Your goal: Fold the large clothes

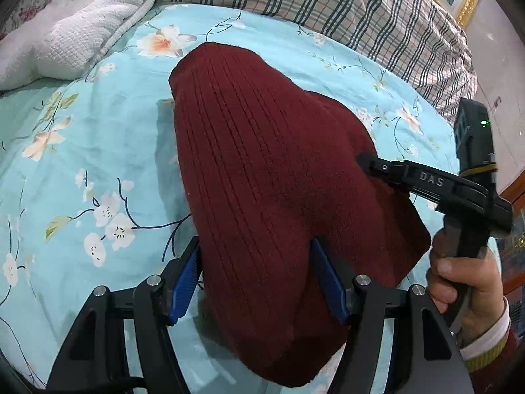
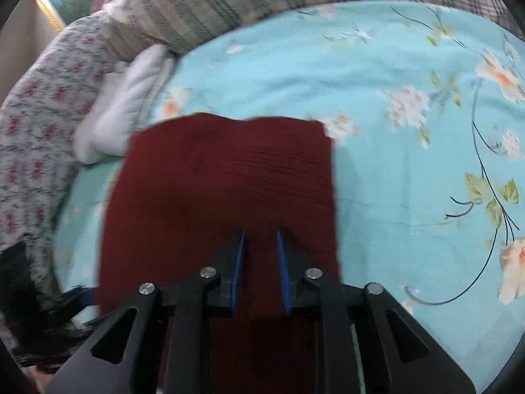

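On the bed, a dark red knit garment point(image 1: 269, 170) sits over a pale turquoise sheet point(image 1: 108, 138) printed with blossoms and dark twigs. Ribbed knit runs lengthwise in the left wrist view; the cloth bulges up rather than lying flat, its far end rounded and standing off the sheet.

Left gripper point(image 1: 259, 275): jaws set fairly wide, blue pads point(image 1: 187, 279) on either side of a thick bunch of the garment. Cloth fills the gap and spills below the fingers toward the camera. Grasping the knit.

Right gripper point(image 2: 261, 262): in its own view, blurred, the blue pads point(image 2: 238, 262) stand close together with red cloth between them and beneath. From the left wrist view the same tool point(image 1: 387, 170) comes in from the right, its black tip pinching the garment's right edge. Clenched on the fabric. The person's right hand point(image 1: 459, 282) wraps the handle, a white cuff and red sleeve at the wrist.

In the right wrist view the garment reads as a roughly rectangular panel, far edge fairly straight, right edge straight and lying on the sheet.

Surroundings: a plaid quilt point(image 1: 328, 3) heaped along the far side of the bed; a white textured towel point(image 1: 78, 29) bunched at the far left, apart from the garment; a small-flowered fabric point(image 2: 39, 124) at the left edge of the right wrist view, just beside the towel.
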`<state>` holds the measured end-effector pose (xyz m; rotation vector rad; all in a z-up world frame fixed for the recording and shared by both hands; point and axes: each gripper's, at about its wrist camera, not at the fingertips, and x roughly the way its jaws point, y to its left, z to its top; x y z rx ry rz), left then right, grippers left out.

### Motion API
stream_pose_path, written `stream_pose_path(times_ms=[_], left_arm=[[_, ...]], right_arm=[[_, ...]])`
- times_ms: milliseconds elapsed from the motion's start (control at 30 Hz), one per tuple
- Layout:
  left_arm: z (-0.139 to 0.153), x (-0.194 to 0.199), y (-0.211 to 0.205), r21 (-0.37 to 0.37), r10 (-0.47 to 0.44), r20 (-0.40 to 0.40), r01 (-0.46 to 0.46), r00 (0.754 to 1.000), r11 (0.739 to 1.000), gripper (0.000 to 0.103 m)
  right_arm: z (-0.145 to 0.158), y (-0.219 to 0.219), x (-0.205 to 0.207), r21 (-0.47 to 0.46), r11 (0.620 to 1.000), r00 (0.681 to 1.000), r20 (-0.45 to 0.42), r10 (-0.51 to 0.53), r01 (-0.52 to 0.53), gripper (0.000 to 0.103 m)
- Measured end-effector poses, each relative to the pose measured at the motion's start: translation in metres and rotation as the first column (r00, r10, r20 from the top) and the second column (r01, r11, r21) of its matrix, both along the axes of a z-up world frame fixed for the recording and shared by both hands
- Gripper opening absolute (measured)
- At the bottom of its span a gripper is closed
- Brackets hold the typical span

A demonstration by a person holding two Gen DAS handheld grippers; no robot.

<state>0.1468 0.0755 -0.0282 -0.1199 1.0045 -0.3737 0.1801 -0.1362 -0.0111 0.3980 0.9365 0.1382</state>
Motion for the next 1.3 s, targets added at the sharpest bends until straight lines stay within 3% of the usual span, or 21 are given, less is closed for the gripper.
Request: stream_pose_path(times_ms=[367,600,700,867,1033,1300], left_arm=[[0.012,-0.007,0.008,-0.001,0.027,-0.004,-0.027,1.0,1.0,0.07],[0.041,-0.018,0.019,-0.013,0.074,0.074,-0.073,0.994,0.997,0.069],[0.046,-0.02,0.021,0.01,0.1,0.1,-0.102,0.99,0.995,0.069],[0.034,-0.017,0.017,0.063,0.102,0.083,-0.107,0.991,0.992,0.069],[0.018,-0.017,0.015,0.085,0.099,0.052,-0.103,0.994,0.991,0.07],[0.013,-0.02,0.007,0.137,0.077,0.086,-0.088,0.993,0.987,0.071]], right_arm=[[0.005,-0.007,-0.006,0.013,1.0,1.0,0.004,-0.01,0.01,0.013],[0.039,0.006,-0.051,0.025,0.998,0.995,0.088,0.053,-0.055,0.017],[0.034,0.012,-0.068,0.0,0.997,0.994,0.073,0.082,-0.082,0.017],[0.006,0.006,-0.075,-0.033,0.998,0.998,-0.006,0.061,-0.061,0.017],[0.003,0.005,-0.079,-0.047,0.997,0.999,-0.003,0.054,-0.054,0.017],[-0.001,0.008,-0.083,-0.049,0.998,0.999,0.0,0.039,-0.039,0.017]])
